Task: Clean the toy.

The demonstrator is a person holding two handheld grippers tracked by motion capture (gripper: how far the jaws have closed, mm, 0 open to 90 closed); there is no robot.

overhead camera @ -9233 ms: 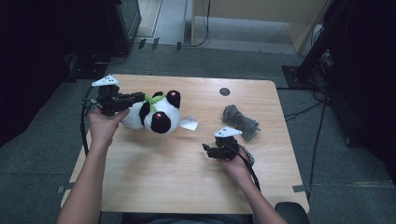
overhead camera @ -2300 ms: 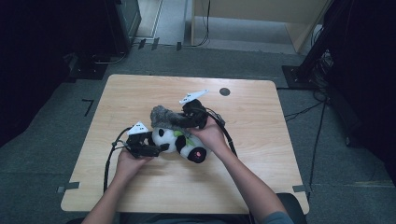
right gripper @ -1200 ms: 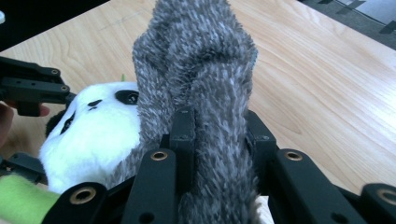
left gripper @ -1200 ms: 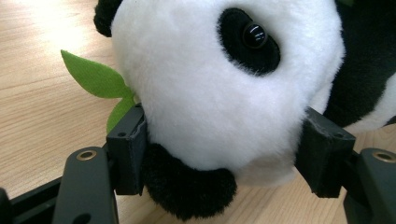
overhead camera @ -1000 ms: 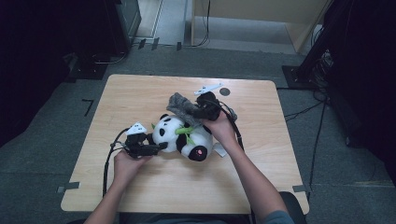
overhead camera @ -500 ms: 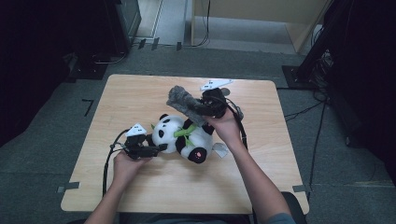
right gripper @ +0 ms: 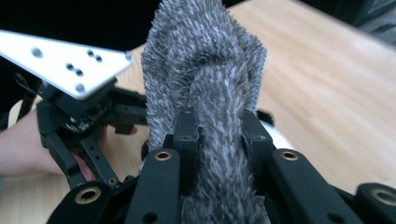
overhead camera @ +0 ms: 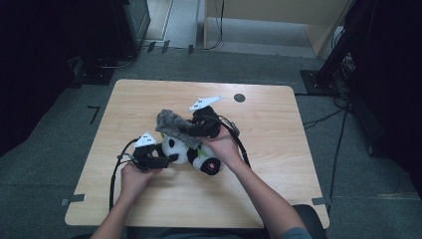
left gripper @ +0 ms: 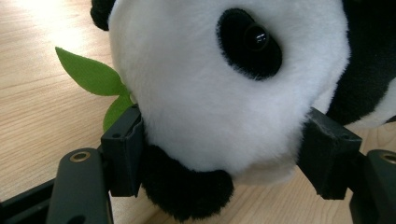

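**Fig.: Two-tool handling of a plush panda & a grey furry cloth**

Left tool (overhead camera: 164,160), lower left of centre in high view, has its jaws spread wide & pressed on both sides of the panda's (overhead camera: 191,152) head; in left gripper view the white head (left gripper: 224,88) bulges btw. the pads, green felt leaf (left gripper: 86,74) at frame left. Right tool (overhead camera: 196,128), just above centre, is nearly closed, pinching a fold of the grey furry cloth (overhead camera: 174,128); right gripper view shows the fur (right gripper: 212,116) squeezed tight btw. the jaws. Cloth hangs over the panda's upper side, touching it.

Step in hand, prob.: draping the cloth over the toy. To do well: keep left tool steady as an anchor, carry cloth low & level across the body, release only once fur lies flat; avoid dragging, which could roll the panda.

Setting: pale wood worktop (overhead camera: 278,164), rounded corners, dark round mark (overhead camera: 239,97) upper right of centre. Grey carpet floor (overhead camera: 358,199), cables (overhead camera: 323,119) at right, dark surroundings.
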